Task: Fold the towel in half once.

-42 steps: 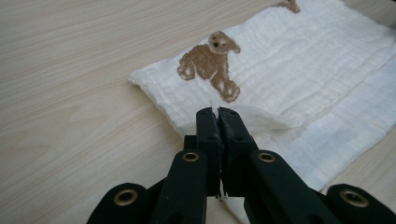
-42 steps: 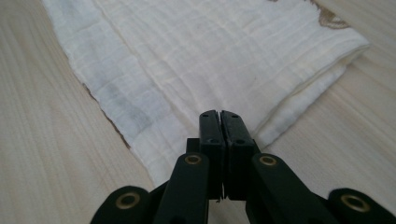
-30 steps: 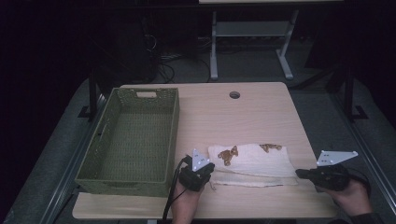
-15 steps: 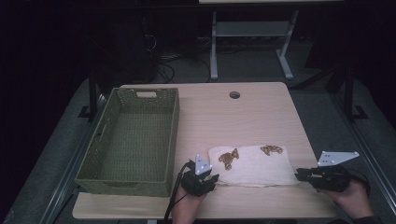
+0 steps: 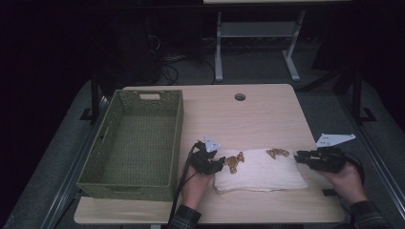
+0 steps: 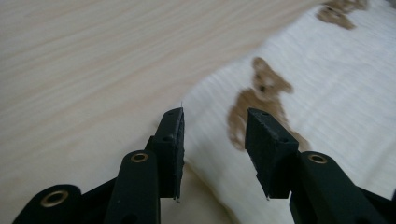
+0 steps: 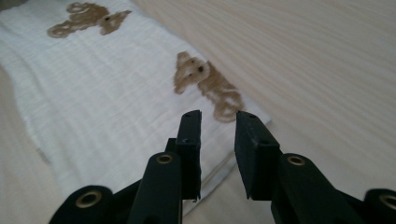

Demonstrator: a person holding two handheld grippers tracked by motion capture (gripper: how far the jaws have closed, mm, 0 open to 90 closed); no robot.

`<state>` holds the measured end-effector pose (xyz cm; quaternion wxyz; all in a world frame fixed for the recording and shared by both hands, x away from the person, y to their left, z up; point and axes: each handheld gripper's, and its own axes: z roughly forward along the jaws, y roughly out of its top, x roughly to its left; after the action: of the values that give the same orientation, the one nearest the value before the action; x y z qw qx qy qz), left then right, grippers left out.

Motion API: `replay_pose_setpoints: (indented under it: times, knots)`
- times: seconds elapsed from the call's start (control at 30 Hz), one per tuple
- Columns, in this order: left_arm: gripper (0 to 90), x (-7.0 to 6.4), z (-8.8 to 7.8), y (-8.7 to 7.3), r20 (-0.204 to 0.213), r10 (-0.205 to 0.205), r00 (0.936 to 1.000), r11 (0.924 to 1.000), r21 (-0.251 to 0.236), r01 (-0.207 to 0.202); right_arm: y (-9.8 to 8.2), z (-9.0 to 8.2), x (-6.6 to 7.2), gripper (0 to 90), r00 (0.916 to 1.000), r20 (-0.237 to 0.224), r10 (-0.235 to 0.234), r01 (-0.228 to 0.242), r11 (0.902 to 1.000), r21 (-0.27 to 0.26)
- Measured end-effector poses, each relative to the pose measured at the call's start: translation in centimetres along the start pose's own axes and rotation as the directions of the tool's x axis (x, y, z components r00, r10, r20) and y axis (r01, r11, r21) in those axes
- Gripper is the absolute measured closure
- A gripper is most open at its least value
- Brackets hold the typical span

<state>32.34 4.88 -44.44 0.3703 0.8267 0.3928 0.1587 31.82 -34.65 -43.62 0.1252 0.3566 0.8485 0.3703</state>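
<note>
Honestly looks like the let-go step right after a fold. Left gripper parked at the left end of the folded white cloth, jaws just been opening and now spread, cloth edge lying beneath the gap but not pinched. Same deal for the right gripper at the cloth's right end: jaws just opened to a narrower gap, standing just above the corner near the second teddy print, nothing clamped. Cloth sitting flat on the wooden table between both grippers, bear print just ahead of the left jaws. Green woven basket off to the far side of the left gripper, empty. Next move probably: back both off, re-grab one end low, fold again or carry it to that basket. Needs a clean pinch through all layers, else only the top sheet lifts
</note>
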Motion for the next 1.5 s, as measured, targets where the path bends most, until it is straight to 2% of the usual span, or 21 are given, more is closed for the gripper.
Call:
replay_pose_setpoints:
  times: [0.27, 0.47, 0.57, 0.67, 0.77, 0.93, 1.1, 1.2, 1.27, 1.4, 1.5]
  knots:
    - [56.5, 1.8, 1.3, 0.9, -0.005, -0.013, 0.9999, 0.9997, 0.021, 0.013, 1.7, 2.7, -2.3, 69.4, 0.9997, 0.011, 0.023, -0.023, 0.9993, 0.03]
    - [55.5, 2.5, 1.9, 1.1, -0.016, -0.01, 0.9998, 0.9992, 0.038, 0.01, 1.3, 4.2, -3.5, 69.4, 0.9992, 0.009, 0.039, -0.04, 0.9962, 0.078]
    - [54.9, 2.8, 2.1, 1.1, -0.018, -0.01, 0.9998, 0.9992, 0.038, 0.011, 0.9, 4.6, -3.6, 70.9, 0.9993, 0.007, 0.038, -0.038, 0.9939, 0.104]
    - [54.6, 3.0, 2.3, 1.2, -0.019, -0.007, 0.9998, 0.9992, 0.04, 0.008, 0.7, 4.7, -3.5, 77.5, 0.9991, -0.012, 0.04, -0.038, 0.9941, 0.101]
    - [54.6, 3.1, 2.6, 1.2, -0.015, -0.011, 0.9998, 0.9989, 0.044, 0.011, 0.7, 4.8, -3.3, 80.7, 0.9994, -0.011, 0.033, -0.032, 0.9946, 0.099]
    - [54.4, 3.2, 3.4, 1.2, 0.002, -0.005, 1.0, 0.998, 0.063, 0.005, 0.7, 4.7, -3.3, 81.9, 0.9993, -0.012, 0.036, -0.034, 0.9946, 0.098]
    - [53.6, 3.0, 3.2, 1.2, 0.024, -0.006, 0.9997, 0.9983, 0.059, 0.005, 0.7, 4.8, -3.2, 82.2, 0.9992, -0.011, 0.038, -0.036, 0.9945, 0.098]
    - [53.7, 2.9, 3.7, 1.0, 0.025, -0.003, 0.9997, 0.9967, 0.081, 0.001, 0.7, 4.8, -3.2, 82.8, 0.9992, -0.013, 0.038, -0.037, 0.9945, 0.098]
    - [54.2, 2.9, 3.9, 0.9, 0.014, 0.014, 0.9998, 0.9945, 0.103, -0.016, 0.7, 4.7, -3.2, 83.5, 0.9993, -0.012, 0.036, -0.034, 0.9941, 0.103]
    - [61.4, 2.6, 3.9, 0.8, 0.035, 0.027, 0.999, 0.9952, 0.093, -0.03, 0.7, 4.7, -3.2, 85.0, 0.9994, -0.014, 0.032, -0.031, 0.994, 0.105]
    - [78.6, 2.7, 3.9, 0.8, 0.072, 0.013, 0.9973, 0.9956, 0.092, -0.02, 0.8, 4.7, -3.1, 86.1, 0.9997, -0.007, 0.023, -0.022, 0.994, 0.107]
